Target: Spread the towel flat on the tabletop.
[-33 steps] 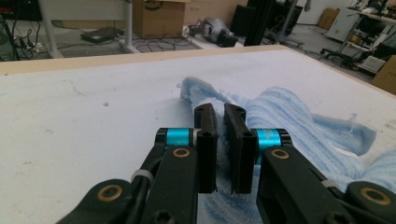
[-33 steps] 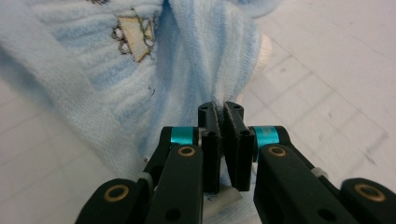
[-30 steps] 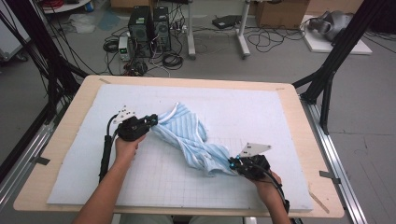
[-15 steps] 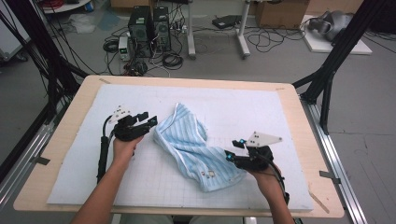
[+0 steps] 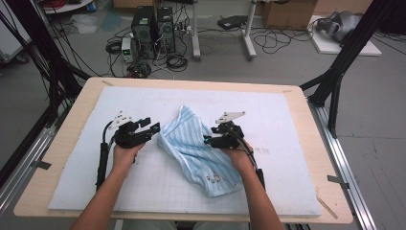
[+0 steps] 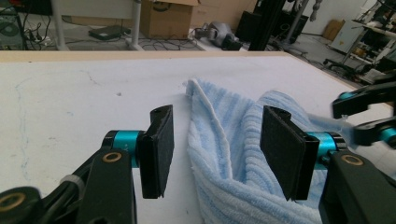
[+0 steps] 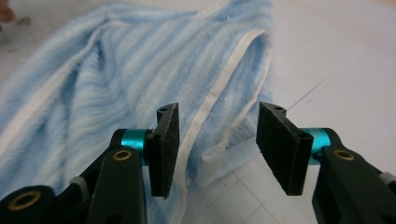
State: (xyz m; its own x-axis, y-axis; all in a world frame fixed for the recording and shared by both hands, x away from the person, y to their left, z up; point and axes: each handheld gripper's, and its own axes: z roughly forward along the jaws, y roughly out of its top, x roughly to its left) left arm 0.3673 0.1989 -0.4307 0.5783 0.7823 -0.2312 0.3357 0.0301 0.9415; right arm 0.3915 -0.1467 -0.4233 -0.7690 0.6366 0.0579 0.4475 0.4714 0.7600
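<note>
Blue striped towel (image 5: 196,148) crumpled mid-mat (image 5: 287,120), small printed marks near its close corner, too tiny to read. Left gripper (image 5: 152,128) just beside its left edge, jaws wide, fold of cloth between them, unpinched. Right gripper (image 5: 207,140) over the right hem, jaws wide, gripping nothing. Table (image 5: 62,158) underneath.

Towel (image 7: 107,88) edges cropped (gripper views)

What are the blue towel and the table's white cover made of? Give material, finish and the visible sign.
Blue towel: looks like terry cotton, soft and matte; the left gripper view shows a looped, ribbed pile and a plain woven band.
White cover: probably a foam or rubbery mat, matte; it carries a faint printed grid and light scuffs.
</note>
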